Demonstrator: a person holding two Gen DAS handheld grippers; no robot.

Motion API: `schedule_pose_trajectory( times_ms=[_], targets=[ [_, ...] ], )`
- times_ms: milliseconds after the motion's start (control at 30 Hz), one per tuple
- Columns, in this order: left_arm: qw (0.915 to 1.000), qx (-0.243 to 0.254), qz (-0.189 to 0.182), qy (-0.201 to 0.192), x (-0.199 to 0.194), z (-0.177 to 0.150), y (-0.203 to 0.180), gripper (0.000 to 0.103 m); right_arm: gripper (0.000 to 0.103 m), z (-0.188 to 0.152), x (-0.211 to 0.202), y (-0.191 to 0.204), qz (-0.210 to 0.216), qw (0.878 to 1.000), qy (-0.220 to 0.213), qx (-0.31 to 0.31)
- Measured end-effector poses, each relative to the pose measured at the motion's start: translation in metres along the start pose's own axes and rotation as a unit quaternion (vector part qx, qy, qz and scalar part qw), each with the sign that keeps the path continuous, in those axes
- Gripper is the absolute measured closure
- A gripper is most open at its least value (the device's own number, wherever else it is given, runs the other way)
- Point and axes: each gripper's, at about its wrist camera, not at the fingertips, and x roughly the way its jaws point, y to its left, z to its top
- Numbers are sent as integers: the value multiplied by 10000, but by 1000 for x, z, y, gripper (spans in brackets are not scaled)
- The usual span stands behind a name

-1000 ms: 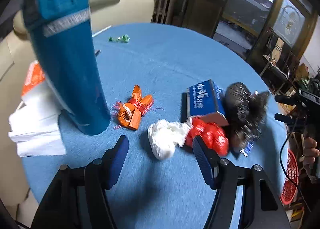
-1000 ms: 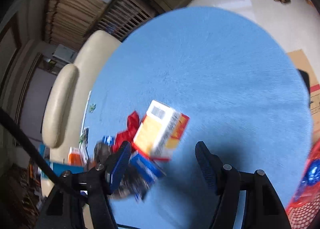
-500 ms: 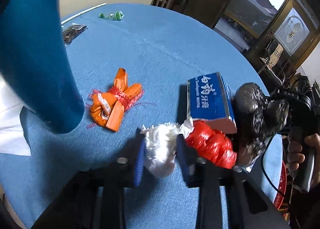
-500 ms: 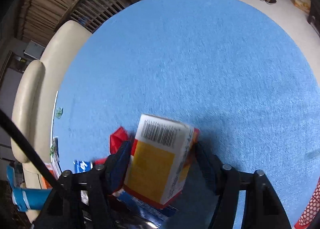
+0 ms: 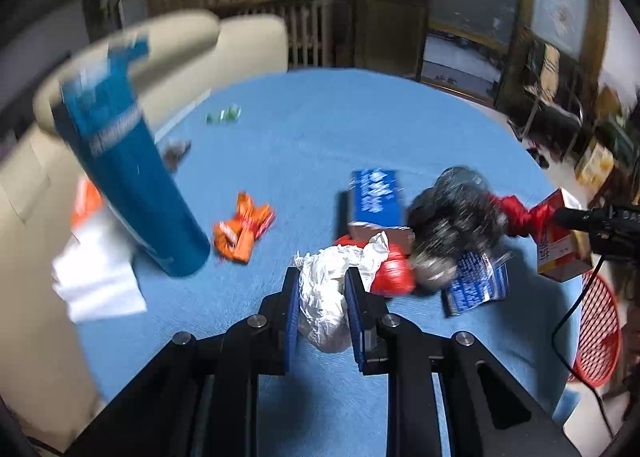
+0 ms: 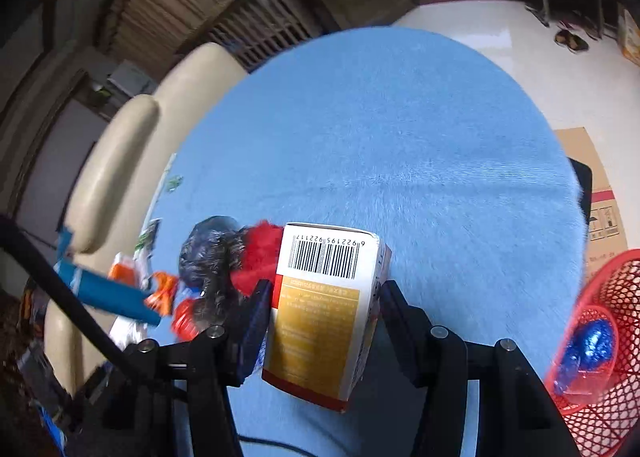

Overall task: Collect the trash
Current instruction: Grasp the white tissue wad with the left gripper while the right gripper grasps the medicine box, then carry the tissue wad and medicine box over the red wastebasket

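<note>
The left hand-held gripper (image 5: 322,303) clamps a white wad (image 5: 326,297) above the table (image 5: 312,145). The right hand-held gripper (image 6: 322,307), its jaws just closing, grips a carton (image 6: 320,313) that hides the pads; the heap (image 5: 452,225) is blurred.

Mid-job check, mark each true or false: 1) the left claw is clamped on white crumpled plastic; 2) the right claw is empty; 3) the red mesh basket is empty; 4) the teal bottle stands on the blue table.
1) True: the left claw is shut on the white crumpled plastic.
2) False: the right claw, whose jaws have just been closing, grips a yellow-and-white carton.
3) False: the red mesh basket holds a shiny blue wrapper.
4) True: the teal bottle stands on the blue table.
</note>
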Motion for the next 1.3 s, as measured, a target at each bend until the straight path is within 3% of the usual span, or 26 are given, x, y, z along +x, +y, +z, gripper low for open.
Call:
schedule_pose_trajectory(
  times_ms=[200,567,1000,1300],
  targets=[
    [9966,704,136,-412,-45,3,-46,80,45,-27,-58,0,263,9983,-375,-354],
    [9864,1482,142,-700,-68,6,-112,80,45,-47,-112,-28,565,9945,-832,-287],
    [9811,1793,201,-702,-71,7,-143,80,45,-48,-108,-51,960,9919,-831,39],
    [9877,1508,73,-419,-55,5,-124,80,44,-46,-76,-64,1555,9846,-463,654]
  ],
)
